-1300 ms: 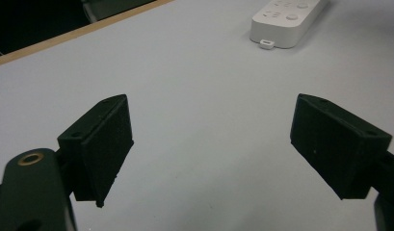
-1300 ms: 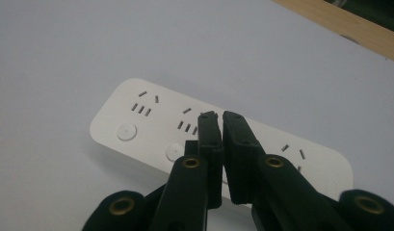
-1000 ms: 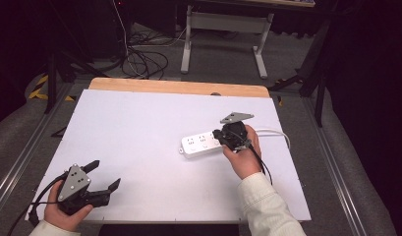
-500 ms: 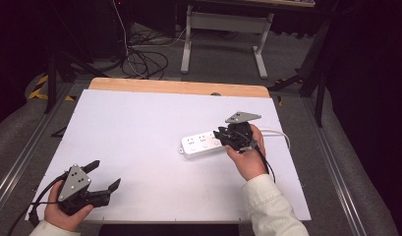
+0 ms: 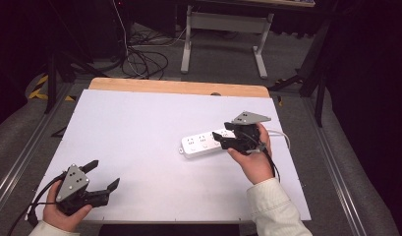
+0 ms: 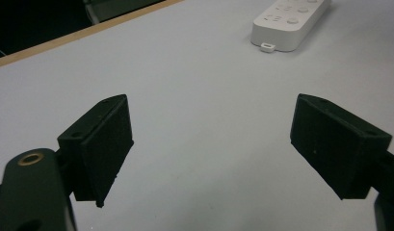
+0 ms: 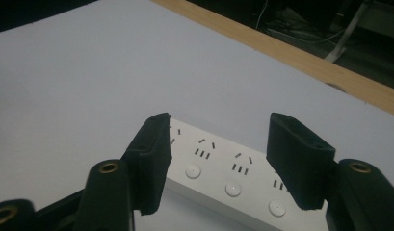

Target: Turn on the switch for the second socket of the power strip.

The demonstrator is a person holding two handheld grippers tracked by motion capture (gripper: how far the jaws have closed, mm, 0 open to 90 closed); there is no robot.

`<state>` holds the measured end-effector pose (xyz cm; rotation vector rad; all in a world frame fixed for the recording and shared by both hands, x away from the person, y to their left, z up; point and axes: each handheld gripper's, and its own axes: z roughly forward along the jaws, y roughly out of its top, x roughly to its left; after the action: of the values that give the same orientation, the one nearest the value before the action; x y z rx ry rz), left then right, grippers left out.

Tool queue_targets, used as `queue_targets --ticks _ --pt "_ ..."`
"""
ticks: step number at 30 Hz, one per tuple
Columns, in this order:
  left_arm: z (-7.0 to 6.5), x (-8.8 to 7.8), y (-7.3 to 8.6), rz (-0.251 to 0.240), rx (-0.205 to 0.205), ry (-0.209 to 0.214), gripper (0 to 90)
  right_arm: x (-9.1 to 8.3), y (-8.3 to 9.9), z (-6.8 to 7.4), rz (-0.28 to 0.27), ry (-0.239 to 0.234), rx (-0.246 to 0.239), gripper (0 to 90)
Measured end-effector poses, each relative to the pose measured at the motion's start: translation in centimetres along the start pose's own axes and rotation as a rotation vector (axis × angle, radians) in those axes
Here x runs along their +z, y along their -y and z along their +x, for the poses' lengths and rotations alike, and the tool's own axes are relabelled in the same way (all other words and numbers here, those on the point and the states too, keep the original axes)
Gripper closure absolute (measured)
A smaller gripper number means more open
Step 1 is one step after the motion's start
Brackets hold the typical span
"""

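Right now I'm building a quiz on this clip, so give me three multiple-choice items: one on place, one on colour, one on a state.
1. Where on the table is the power strip?
A. Right half
B. Left front corner
C. Off the table

2. What colour is the power strip?
A. Black
B. White
C. Red

3. How do the right gripper's jaws stand?
A. Clamped on the strip
B. Shut on nothing
C. Apart above the strip

Key: 1 A, it lies by the right hand; 2 B, its casing is white; 3 C, the right gripper view shows both pads clear of the casing.
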<state>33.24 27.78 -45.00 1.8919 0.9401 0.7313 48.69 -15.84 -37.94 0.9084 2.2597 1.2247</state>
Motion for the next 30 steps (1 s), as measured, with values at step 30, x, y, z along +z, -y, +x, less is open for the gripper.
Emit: queue_targets --ticks 30 --pt "-0.5 -0.7 -0.1 -0.014 -0.025 0.024 15.0 -5.3 6.4 2.1 -0.143 -0.147 -0.021 18.4"
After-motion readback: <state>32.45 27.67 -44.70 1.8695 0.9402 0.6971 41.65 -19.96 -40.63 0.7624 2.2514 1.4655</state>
